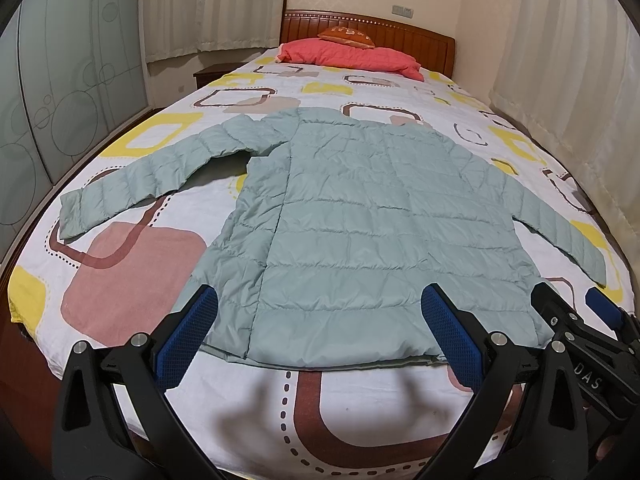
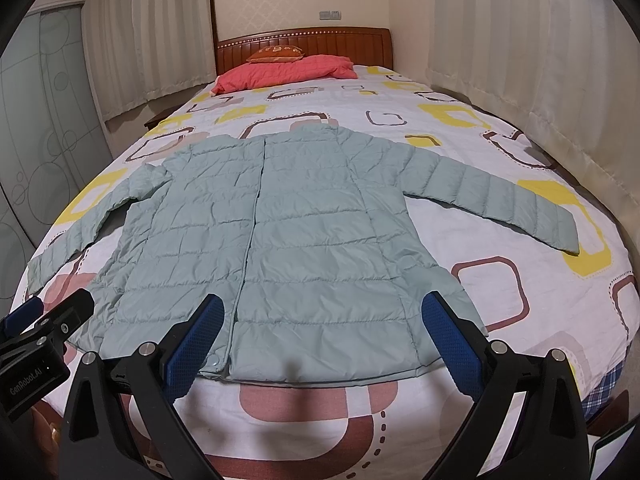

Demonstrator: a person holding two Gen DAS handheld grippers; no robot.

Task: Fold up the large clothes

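So we've got a pale green puffer jacket (image 1: 360, 216) spread flat on the bed (image 1: 132, 280), front side up, collar toward the headboard (image 1: 400, 36) and hem toward us. Both sleeves are stretched out to the sides – the left sleeve (image 1: 132, 184) angles down toward the bed's left edge, the right sleeve (image 2: 500, 200) runs out toward the right edge. The front closure runs down the middle, with a snap button (image 2: 215, 359) showing at the hem. Our left gripper (image 1: 320, 336) hovers just short of the hem, fingers spread wide apart and holding nothing; our right gripper (image 2: 320, 340) hangs beside it, its fingers wide apart too – neither touches the fabric as far as we can tell. The bed sheet has yellow, pink and brown rounded squares. Up at the far end there's a folded coral quilt (image 1: 352, 58) with a small orange cushion (image 1: 346, 36) on top.
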